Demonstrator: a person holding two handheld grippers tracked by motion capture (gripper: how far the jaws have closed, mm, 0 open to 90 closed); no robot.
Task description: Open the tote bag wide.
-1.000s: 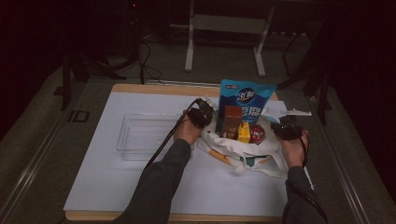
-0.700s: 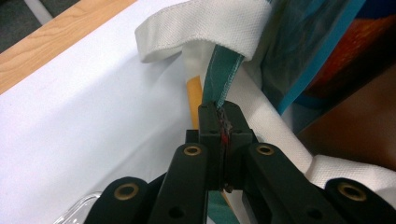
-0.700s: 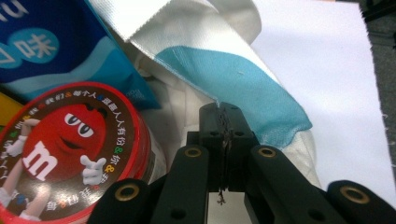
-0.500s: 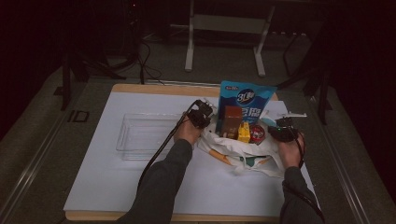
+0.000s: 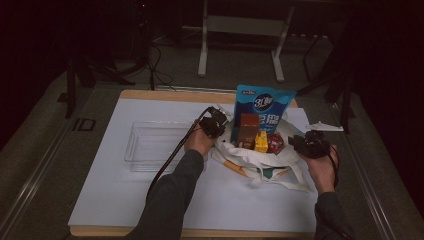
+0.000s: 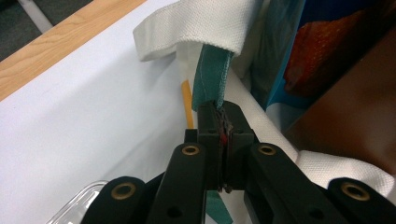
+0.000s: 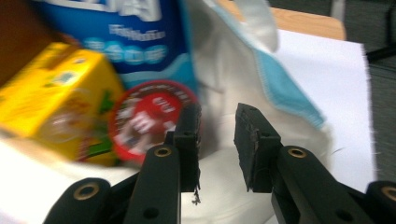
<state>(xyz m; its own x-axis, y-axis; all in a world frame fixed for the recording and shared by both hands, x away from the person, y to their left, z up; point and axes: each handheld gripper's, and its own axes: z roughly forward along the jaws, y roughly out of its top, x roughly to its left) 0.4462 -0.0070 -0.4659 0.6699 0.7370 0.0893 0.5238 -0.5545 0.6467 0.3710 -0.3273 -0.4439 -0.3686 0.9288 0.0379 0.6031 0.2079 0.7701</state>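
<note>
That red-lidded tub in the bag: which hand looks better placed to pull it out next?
Probably the right. The right gripper has just been opening, with nothing between its jaws, and the tub sits just ahead of it. The left gripper is shut on the bag's green strap, holding the bag.

A wooden-edged table (image 5: 150, 95) filled the middle of the high view, covered by a white sheet (image 5: 125, 200). Left of centre a clear plastic tray (image 5: 150, 147) lay on the sheet; right of centre lay a white cloth bag (image 5: 260, 162) holding packaged goods.
</note>
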